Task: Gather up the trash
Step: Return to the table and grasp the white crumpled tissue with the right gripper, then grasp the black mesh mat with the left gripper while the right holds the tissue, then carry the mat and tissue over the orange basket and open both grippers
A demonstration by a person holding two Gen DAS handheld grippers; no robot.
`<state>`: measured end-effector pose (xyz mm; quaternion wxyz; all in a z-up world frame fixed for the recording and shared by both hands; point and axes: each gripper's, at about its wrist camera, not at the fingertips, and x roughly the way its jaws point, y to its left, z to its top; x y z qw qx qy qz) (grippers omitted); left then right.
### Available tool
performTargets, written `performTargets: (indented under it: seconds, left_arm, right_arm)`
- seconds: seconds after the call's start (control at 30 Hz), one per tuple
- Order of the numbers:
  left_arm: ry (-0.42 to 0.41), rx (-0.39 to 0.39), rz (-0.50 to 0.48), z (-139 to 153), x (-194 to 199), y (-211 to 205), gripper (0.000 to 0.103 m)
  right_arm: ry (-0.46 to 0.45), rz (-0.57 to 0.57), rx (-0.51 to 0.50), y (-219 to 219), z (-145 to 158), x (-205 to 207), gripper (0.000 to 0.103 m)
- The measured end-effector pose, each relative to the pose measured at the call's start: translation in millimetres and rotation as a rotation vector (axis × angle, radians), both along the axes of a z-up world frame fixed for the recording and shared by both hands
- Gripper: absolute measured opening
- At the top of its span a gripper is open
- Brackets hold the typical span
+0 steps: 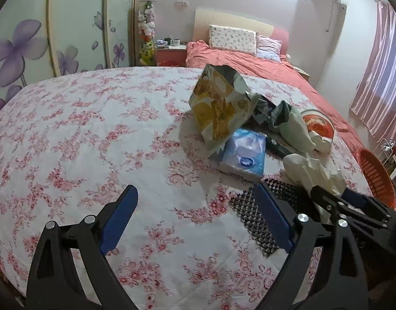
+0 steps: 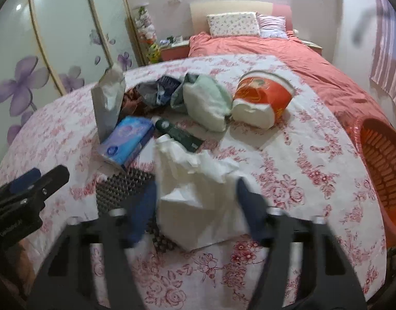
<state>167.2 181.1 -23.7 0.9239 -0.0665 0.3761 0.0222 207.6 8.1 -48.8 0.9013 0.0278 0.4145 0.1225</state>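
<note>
- Left gripper [image 1: 195, 215]: jaws spread wide, holding nothing, poised over the floral cloth [image 1: 81, 142].
- Snack bag [image 1: 218, 106] stands tilted, touching the tissue pack [image 1: 245, 155]; both lie clear of the jaws.
- Black mat [image 2: 125, 180] lies flat, partly under the white paper.
- Right gripper [image 2: 195, 206]: blurred; crumpled white paper [image 2: 195, 193] sits between its blue pads, which look set against the wad's sides, a light pinch as best I can judge.
- Doing it well: close firmly on the bulk of the wad, not a loose flap, then lift straight so the mat stays put.
- Basket [image 2: 378, 165] at the far right, off the cloth's edge, looks the likely drop; carry low and release over its mouth.
</note>
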Motion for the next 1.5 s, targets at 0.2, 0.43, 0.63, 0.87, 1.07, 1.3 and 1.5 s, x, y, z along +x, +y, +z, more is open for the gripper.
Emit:
performTargets:
  seconds: [0.2, 0.43, 0.63, 0.87, 1.07, 1.3, 1.5]
  left_arm:
    - [0.018, -0.015, -0.060, -7, 2, -19, 0.091]
    - [0.048, -0.011, -0.159, -16, 10, -67, 0.087]
    - [0.097, 0.024, -0.188, -27, 25, -96, 0.081]
    - [0.091, 0.089, -0.162, -28, 27, -111, 0.068]
    - [0.068, 0.087, -0.192, -27, 20, -123, 0.031]
    - [0.039, 0.007, -0.258, -12, 20, -128, 0.009]
    - [-0.008, -0.032, -0.279, 9, 22, -129, 0.009]
  right_arm:
    - [-0.052, -0.048, 0.017, -25, 13, -8, 0.036]
    - [-0.088, -0.164, 0.039, -75, 25, -16, 0.036]
    - [-0.072, -0.201, 0.062, -98, 20, -20, 0.036]
    - [-0.059, -0.214, 0.105, -111, 16, -23, 0.036]
    - [-0.046, -0.228, 0.131, -121, 11, -27, 0.036]
    - [-0.060, -0.251, 0.141, -135, 14, -31, 0.036]
    - [-0.090, -0.270, 0.150, -146, 26, -34, 0.036]
